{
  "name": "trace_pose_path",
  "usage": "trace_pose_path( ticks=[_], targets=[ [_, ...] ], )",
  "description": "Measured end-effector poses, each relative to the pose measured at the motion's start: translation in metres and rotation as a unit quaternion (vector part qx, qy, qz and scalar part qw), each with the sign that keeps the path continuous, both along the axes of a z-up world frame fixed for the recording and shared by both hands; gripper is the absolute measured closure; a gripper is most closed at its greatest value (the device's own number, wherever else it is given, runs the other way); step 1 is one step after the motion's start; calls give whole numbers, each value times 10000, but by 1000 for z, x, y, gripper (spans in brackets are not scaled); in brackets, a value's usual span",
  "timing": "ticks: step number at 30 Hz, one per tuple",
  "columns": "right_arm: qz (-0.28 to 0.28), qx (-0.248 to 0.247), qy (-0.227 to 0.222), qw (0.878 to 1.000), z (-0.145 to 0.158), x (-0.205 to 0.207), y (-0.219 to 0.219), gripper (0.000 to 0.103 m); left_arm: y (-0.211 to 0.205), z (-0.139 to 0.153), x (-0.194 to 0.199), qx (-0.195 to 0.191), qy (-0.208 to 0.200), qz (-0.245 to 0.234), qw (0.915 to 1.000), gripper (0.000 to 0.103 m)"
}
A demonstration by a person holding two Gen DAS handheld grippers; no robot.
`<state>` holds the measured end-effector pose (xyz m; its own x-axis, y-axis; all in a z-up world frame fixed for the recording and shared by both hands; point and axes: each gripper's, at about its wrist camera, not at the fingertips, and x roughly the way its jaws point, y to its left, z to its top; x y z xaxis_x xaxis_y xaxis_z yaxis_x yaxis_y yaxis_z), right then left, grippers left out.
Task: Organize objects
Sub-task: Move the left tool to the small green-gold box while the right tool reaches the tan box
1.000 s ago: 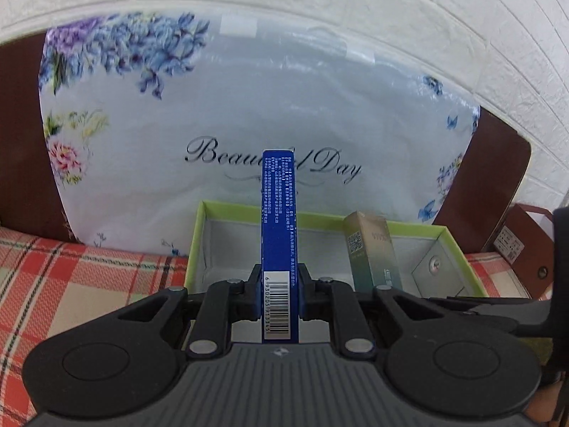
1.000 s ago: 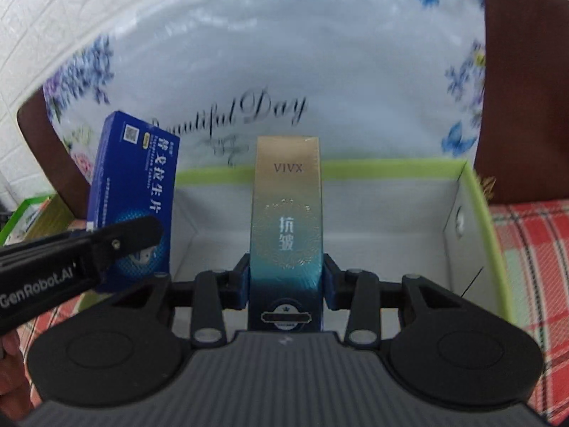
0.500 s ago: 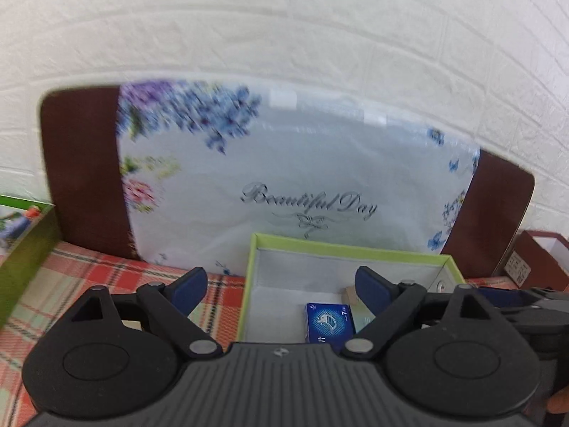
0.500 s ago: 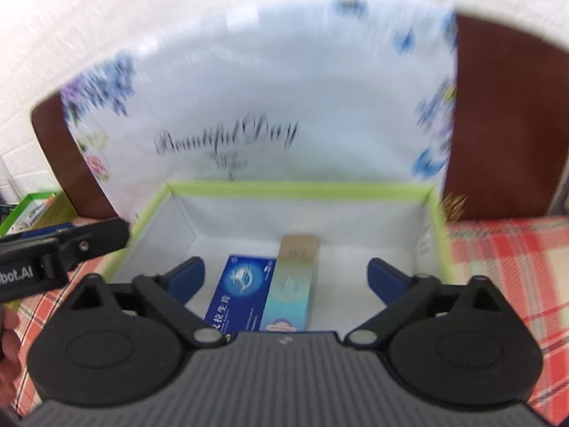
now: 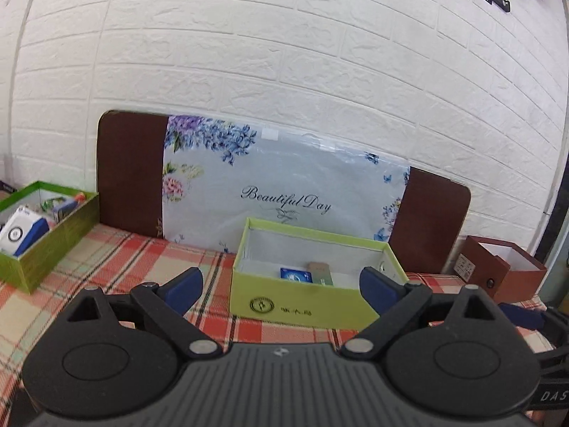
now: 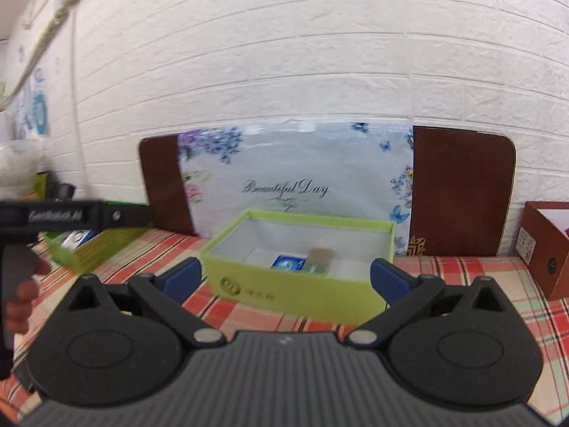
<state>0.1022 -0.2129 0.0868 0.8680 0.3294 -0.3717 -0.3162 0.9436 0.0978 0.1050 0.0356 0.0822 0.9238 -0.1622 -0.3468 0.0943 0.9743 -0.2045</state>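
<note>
A lime-green open box point(image 5: 306, 302) point(image 6: 284, 284) sits on the plaid cloth in front of a floral board. Inside it lie a blue carton point(image 5: 296, 274) point(image 6: 287, 262) and a gold-green carton point(image 5: 320, 272) point(image 6: 317, 260), side by side. My left gripper point(image 5: 281, 283) is open and empty, held back from the box and above the cloth. My right gripper point(image 6: 286, 277) is open and empty, also back from the box. The left gripper's body point(image 6: 71, 215) shows at the left of the right wrist view.
A dark green box point(image 5: 46, 235) with several small items stands at the left; it also shows in the right wrist view point(image 6: 92, 245). A brown box point(image 5: 498, 270) point(image 6: 544, 245) stands at the right. The floral board point(image 5: 284, 192) leans on a white brick wall.
A second ago each gripper held a carton upright over the green box. Both opened, the cartons now lie inside, and both grippers have pulled back and up from the box.
</note>
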Motion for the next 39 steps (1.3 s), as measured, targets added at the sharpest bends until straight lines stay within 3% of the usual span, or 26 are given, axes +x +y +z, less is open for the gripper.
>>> trace_pose_path(
  ticks=[3,8,15,16,18,21,27,31,35,38,39],
  targets=[
    [5,138,-38,9999,-18,-38,-9,0,-1,-23,-24,-32,225,-149,9996,5],
    [-344,614,258,9972,-54,-77,-28,0,-8,-68,-51,328,648,-200,9972,5],
    [-686,25,682,9953,-99,-107,-36,0,-8,-110,-62,624,1106,-49,9919,7],
    [-771,-51,764,9941,-104,-108,-38,2,-7,-113,-61,667,1103,-54,9916,9],
    [-923,-279,864,9916,-109,-102,-42,17,-7,-116,-58,695,1165,-28,9908,13],
    [-1047,-723,865,9881,-115,-85,-42,28,-5,-120,-57,685,1258,-44,9897,14],
    [-735,-748,789,9914,-109,-66,-41,42,-4,-120,-54,702,1283,-83,9892,19],
    [-708,-379,829,9933,-105,-77,-49,45,-2,-125,-45,596,1432,-146,9878,27],
    [-898,-606,986,9892,-114,-78,-53,55,-2,-128,-35,487,1550,-81,9867,30],
    [-822,-517,1105,9891,-120,-67,-52,55,-4,-128,-31,428,1570,-132,9866,39],
    [-796,-506,1114,9893,-121,-63,-50,56,-5,-129,-29,413,1607,-196,9859,48]
  ],
)
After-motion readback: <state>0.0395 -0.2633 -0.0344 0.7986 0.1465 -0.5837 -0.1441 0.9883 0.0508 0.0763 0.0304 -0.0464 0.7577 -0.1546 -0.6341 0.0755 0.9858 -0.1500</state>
